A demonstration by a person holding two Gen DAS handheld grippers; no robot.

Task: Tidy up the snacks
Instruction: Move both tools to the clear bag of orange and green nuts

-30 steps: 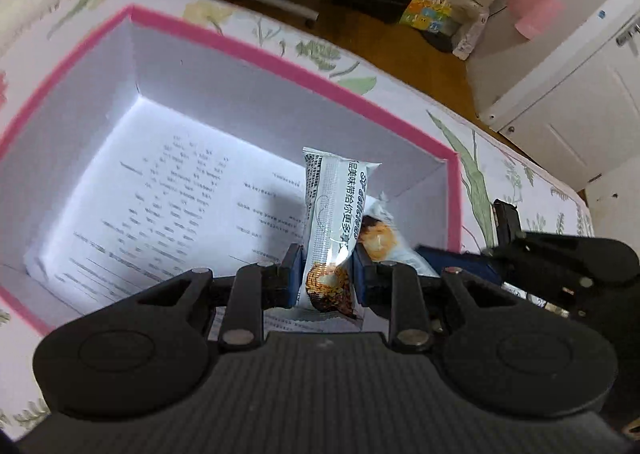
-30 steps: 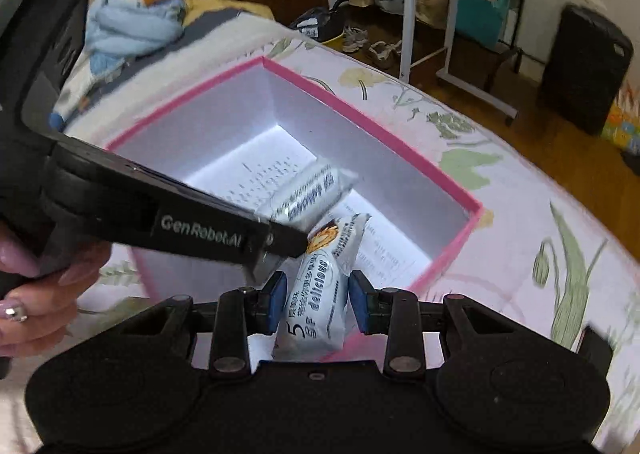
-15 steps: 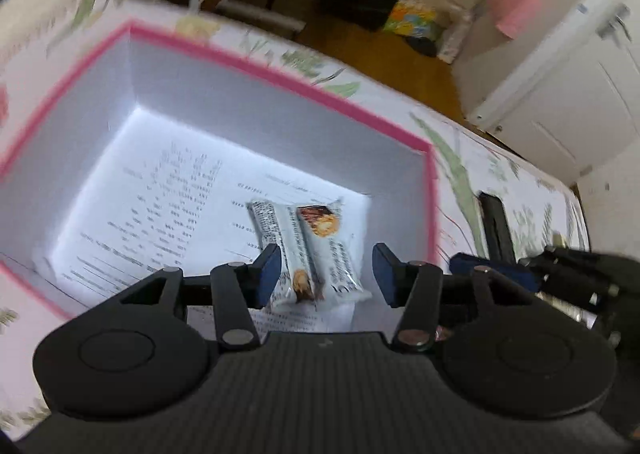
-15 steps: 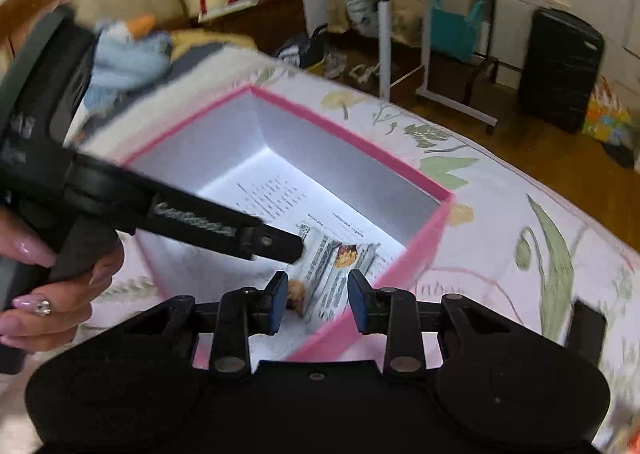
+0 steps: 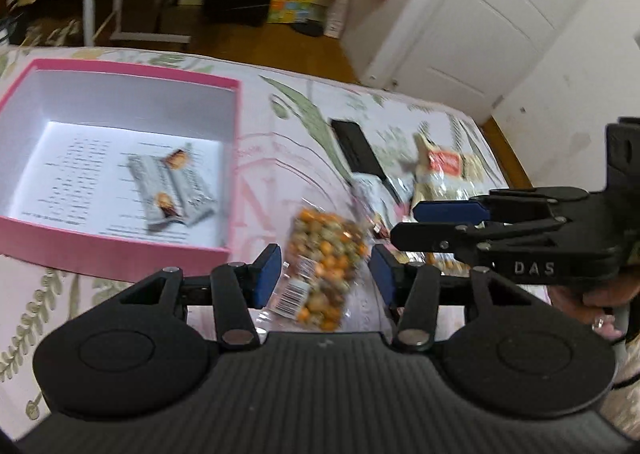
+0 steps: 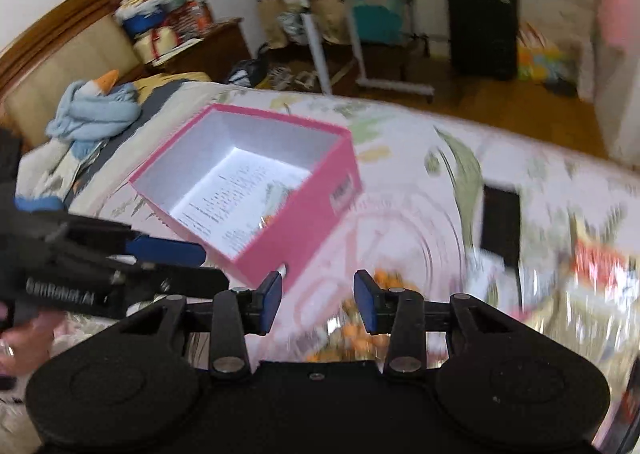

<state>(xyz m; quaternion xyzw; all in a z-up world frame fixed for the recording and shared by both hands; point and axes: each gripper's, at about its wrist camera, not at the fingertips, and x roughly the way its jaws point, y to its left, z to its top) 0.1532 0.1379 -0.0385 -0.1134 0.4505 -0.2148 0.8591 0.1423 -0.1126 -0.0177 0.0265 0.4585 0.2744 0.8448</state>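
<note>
With two snack bars (image 5: 170, 189) already lying inside the pink box (image 5: 116, 244), the left gripper (image 5: 324, 274), closing, and right gripper (image 6: 316, 302), opening, hang empty over the mixed-nut bag (image 5: 324, 266) just beside it, likely next.

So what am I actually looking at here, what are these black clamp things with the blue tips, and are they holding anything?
These are two hand-held grippers, no robot; a person carries one in each hand. Each picture comes from a camera on one gripper, looking along its fingers. In the left gripper's view, the right gripper reaches in from the side. Both hold nothing; the left's jaws are closing slightly, the right's opening. On the floral bedspread sits a pink box with two silver snack bars inside. Outside it lie a clear bag of orange and green snacks, blurred packets and a flat black object.
</note>
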